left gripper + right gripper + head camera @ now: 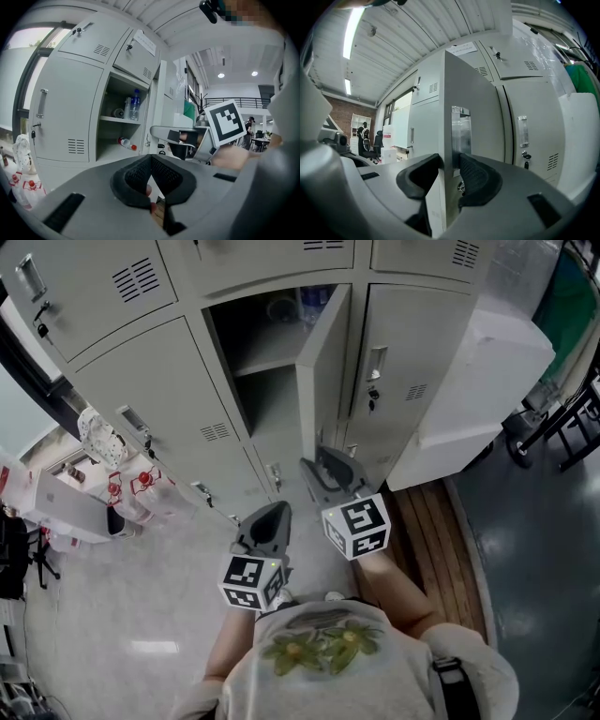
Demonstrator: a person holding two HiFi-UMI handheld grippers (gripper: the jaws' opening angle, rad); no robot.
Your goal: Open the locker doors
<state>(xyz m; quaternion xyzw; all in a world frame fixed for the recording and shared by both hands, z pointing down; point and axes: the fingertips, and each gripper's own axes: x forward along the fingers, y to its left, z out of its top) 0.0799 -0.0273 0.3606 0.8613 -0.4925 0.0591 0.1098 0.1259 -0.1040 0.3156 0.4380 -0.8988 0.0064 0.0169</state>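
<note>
Right gripper (451,171) is pinching the edge of the swung-out locker door (471,108).
Left gripper (151,161) is hovering beside it, fingers (134,178) pressed together; water bottles (135,105) are sitting inside.

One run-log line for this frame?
left tongs: shut, empty | right tongs: clamped on open locker door edge | adjacent right door: closed

The right gripper (450,177) has the edge of the open locker door (476,89) between its two black pads. One pad touches each side. The door's shiny handle (461,126) sits just above the pad on the right. Beside the door is a shut locker (534,117) with a key (526,159) in it.
</note>
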